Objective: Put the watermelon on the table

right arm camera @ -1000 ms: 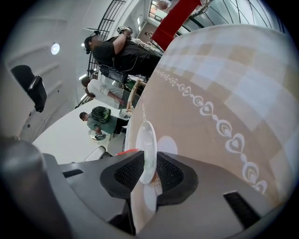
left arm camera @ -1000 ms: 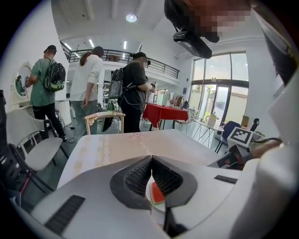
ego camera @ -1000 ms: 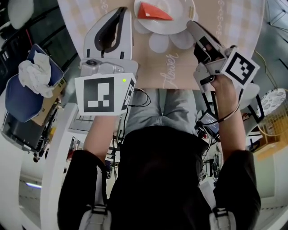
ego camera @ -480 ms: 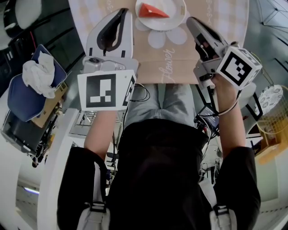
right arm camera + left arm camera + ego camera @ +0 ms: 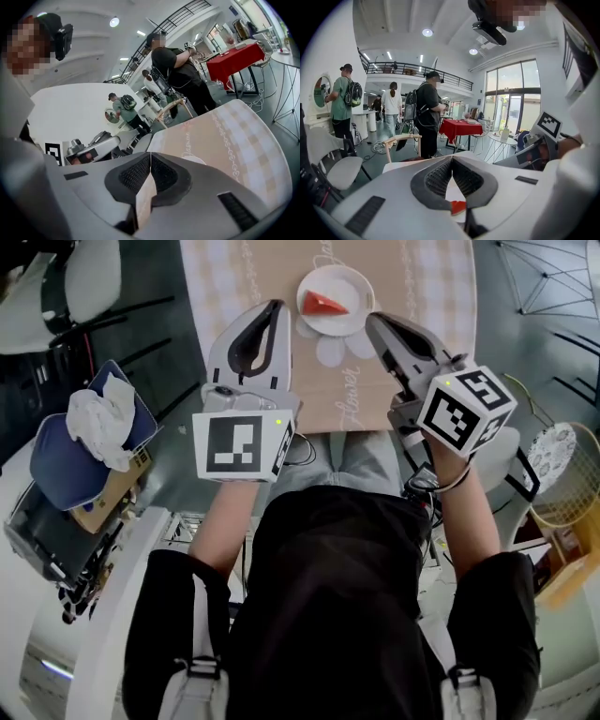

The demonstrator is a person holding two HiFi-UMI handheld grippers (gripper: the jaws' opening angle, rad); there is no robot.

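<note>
Left gripper (image 5: pixel 275 307) and right gripper (image 5: pixel 373 321) clenched, empty, left and right of plate (image 5: pixel 357 281) (watermelon (image 5: pixel 323 304) on it).

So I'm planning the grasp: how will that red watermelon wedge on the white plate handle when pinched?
The red watermelon wedge lies flat, so it probably won't roll. Its tapered tip could slip out of a pinch. The white plate might slide if pushed.

A white plate (image 5: pixel 354 287) lies just beyond and between the fingers of the left gripper (image 5: pixel 275 307) and the right gripper (image 5: pixel 372 319), on a tan checked mat (image 5: pixel 431 287). Well left of the left fingers, crumpled white paper (image 5: pixel 98 418) rests on a blue fabric item (image 5: pixel 56 460).
</note>
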